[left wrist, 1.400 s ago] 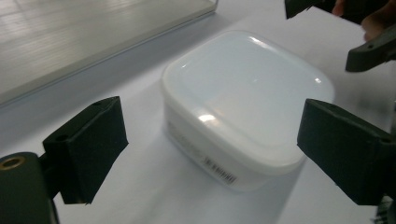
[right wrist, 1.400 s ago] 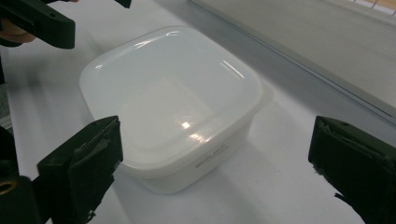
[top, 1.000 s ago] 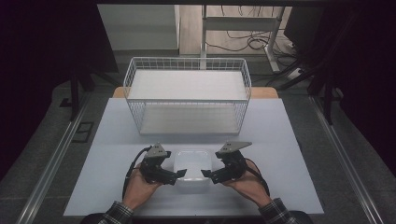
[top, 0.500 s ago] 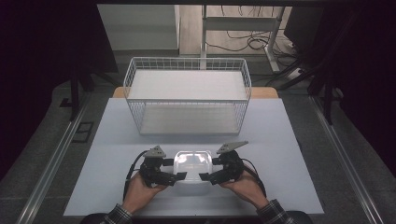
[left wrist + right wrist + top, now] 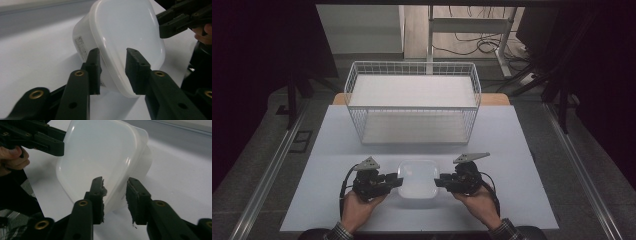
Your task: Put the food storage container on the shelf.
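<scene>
A white translucent plastic container (image 5: 418, 179) with a lid on it sits near the table's front edge, between my two grippers. My left gripper (image 5: 399, 180) holds its left rim. In the left gripper view one jaw lies over the lid and the other under the rim, against the labelled wall of the container (image 5: 125, 32). My right gripper (image 5: 437, 182) holds the right rim in the same way, its jaws straddling the edge of the container (image 5: 100, 155). Each gripper view also shows the other hand's gripper on the far rim.
A white wire basket (image 5: 412, 107) stands at the back middle of the pale table (image 5: 522, 150), with open surface between it and the container. A hand and plaid sleeve hold each gripper. Dark floor and metal rails flank the table.
Both grippers closed in on the container from its two sides. The lid now faces the camera more plainly and shows brighter than a second ago.
</scene>
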The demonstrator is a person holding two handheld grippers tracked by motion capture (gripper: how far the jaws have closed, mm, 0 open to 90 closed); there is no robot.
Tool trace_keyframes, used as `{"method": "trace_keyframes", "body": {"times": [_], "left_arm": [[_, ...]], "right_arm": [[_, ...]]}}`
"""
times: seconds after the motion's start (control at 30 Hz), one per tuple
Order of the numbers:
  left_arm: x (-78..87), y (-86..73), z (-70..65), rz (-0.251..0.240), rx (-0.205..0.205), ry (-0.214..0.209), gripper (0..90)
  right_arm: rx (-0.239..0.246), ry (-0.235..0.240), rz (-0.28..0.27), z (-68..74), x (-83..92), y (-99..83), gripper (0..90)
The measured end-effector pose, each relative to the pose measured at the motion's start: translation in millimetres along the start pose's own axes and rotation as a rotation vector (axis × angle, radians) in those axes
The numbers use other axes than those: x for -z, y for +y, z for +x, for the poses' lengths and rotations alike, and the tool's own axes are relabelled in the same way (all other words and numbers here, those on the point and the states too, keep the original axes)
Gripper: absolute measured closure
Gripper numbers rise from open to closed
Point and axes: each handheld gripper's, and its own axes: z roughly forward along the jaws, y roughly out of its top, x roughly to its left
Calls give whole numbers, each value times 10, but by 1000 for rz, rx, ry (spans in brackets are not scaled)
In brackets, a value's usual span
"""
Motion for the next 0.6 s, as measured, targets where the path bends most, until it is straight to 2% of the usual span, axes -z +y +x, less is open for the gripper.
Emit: {"method": "trace_keyframes", "body": {"times": [0.1, 0.13, 0.17, 0.23, 0.33, 0.6], "left_arm": [[24, 0, 13, -31, 12, 6, 752], [23, -4, 12, -35, -2, 11, 782], [21, -5, 1, -35, -7, 28, 782], [21, -5, 9, -36, 3, 28, 782], [21, -8, 25, -40, 15, 25, 784], [35, 62, 6, -69, 6, 40, 786]], "right_arm": [[3, -23, -25, 9, 17, -16, 768], [8, -36, -31, 14, 18, -21, 780], [33, -62, -34, 30, -1, -32, 781], [33, -71, -48, 43, -9, -34, 781], [28, -66, -67, 31, -18, -42, 782], [37, -76, -126, 16, 9, 7, 778]]}}
